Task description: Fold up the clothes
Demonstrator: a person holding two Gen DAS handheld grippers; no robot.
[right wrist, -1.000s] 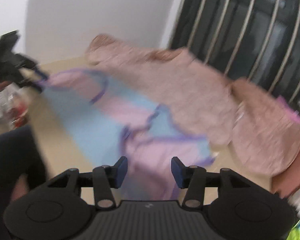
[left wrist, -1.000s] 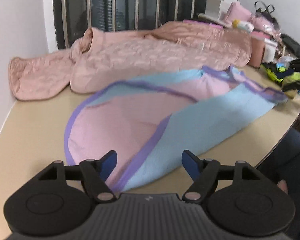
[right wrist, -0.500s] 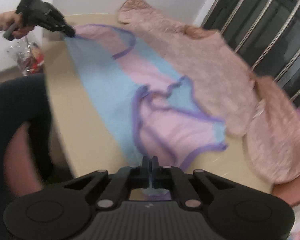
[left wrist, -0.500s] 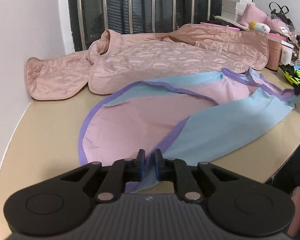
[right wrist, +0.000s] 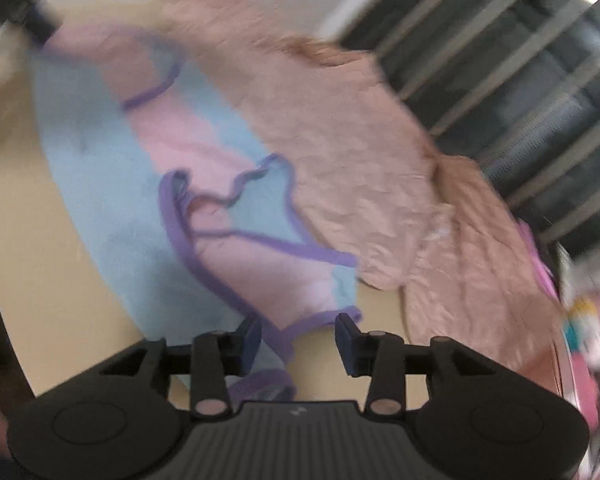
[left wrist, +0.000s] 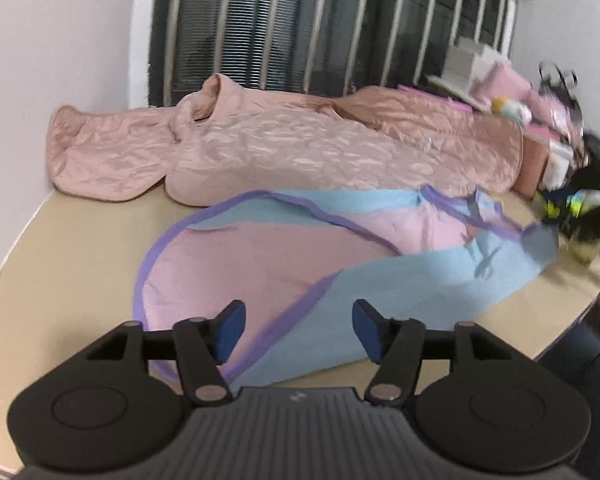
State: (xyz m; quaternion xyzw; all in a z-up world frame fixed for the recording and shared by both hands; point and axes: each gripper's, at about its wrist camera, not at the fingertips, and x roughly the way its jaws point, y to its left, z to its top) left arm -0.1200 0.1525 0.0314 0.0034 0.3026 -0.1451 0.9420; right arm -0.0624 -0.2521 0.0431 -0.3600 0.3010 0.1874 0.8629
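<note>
Garment [left wrist: 400,292] hem between opening left gripper [left wrist: 298,330] jaws

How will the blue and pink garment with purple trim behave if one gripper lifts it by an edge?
The garment will probably hang limp: it lies flat with soft wrinkles. It looks thin, so likely light. The far part may drag over the table rather than lift, and could catch the quilted pink jacket beside it.

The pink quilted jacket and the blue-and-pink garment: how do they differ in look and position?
The pink quilted jacket is one dusty pink, puffy and stitched; the blue-and-pink garment is thin, light blue and pink with purple trim. The jacket lies along the far side by the window bars; the garment lies nearer, its edge overlapping the jacket's. Both lie unfolded on the tan table.
</note>
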